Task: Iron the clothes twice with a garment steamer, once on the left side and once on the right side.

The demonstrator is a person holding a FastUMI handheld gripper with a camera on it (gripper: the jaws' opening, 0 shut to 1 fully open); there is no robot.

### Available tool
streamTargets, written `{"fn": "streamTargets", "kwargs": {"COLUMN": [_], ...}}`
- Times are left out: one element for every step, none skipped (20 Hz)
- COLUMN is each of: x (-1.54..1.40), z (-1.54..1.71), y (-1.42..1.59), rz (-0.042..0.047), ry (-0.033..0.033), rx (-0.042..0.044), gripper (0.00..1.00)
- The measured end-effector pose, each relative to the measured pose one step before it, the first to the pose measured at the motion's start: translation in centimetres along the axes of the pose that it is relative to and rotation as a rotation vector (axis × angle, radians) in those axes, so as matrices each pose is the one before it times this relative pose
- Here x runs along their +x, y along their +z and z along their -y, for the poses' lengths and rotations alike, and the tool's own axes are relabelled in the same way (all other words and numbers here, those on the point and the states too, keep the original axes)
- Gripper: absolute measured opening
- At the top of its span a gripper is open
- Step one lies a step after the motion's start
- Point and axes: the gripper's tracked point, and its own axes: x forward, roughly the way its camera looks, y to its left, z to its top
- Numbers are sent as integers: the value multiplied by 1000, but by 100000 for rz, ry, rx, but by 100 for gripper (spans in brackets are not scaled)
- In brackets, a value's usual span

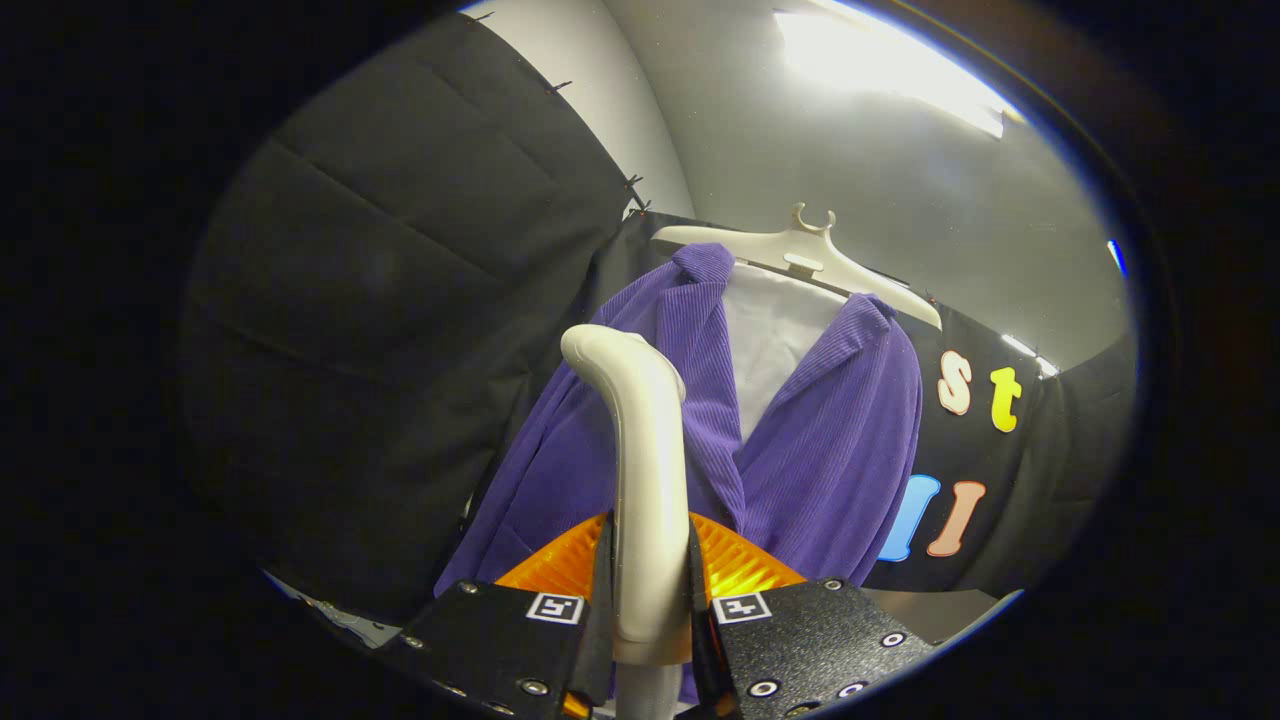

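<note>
A purple corduroy jacket over a white shirt hangs on a pale hanger against the black cloth wall. My gripper is shut on the cream handle of the garment steamer, both fingers pressing its sides. The handle rises from between the fingers and curves at its top toward the jacket's left front panel. The steamer's head is hidden behind the handle, so whether it touches the fabric I cannot tell.
Black cloth wall stands close on the left and continues behind and right of the jacket. A bright ceiling light glares above. A strip of pale surface shows below the jacket on the right.
</note>
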Motion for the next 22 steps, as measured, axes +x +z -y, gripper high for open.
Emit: {"fn": "streamTargets", "kwargs": {"x": [-307,-176,-176,-32,-227,-274,-430,29,-201,-169,-176,-80,-172,-174,-251,-302,-253,22,-79,-280,-328,-144], "z": [-191,-211,-336,-693,-616,-346,-261,-466,-480,-273,-242,-417,-533,-533,-370,-360,-308,-490,-449,-359,-327,-285], "y": [-517,-581,-632,-1104,-1133,-418,-540,-624,-661,-543,-592,-748,-744,-800,-805,-739,-638,-525,-686,-854,-518,-295], "rz": [-299,-694,-1147,-2729,-3085,100,-1235,-1887,-918,-623,-822,-1483,-1348,-1614,-1860,-1281,-1047,-914,-1689,-1494,-586,229], "ry": [-154,90,792,1656,1437,-128,62,1057,707,122,-9,408,948,908,520,286,343,526,899,588,-9,124], "rx": [-1521,-1525,-861,141,-462,-1997,-1894,-519,-332,-1287,-1887,-1277,-197,245,-60,-416,-600,-138,399,289,-583,-911], "gripper": [32,32,32,33,32,33,33,32,33,33,33,32,33,33,33,33,32,33,32,32,33,33]}}
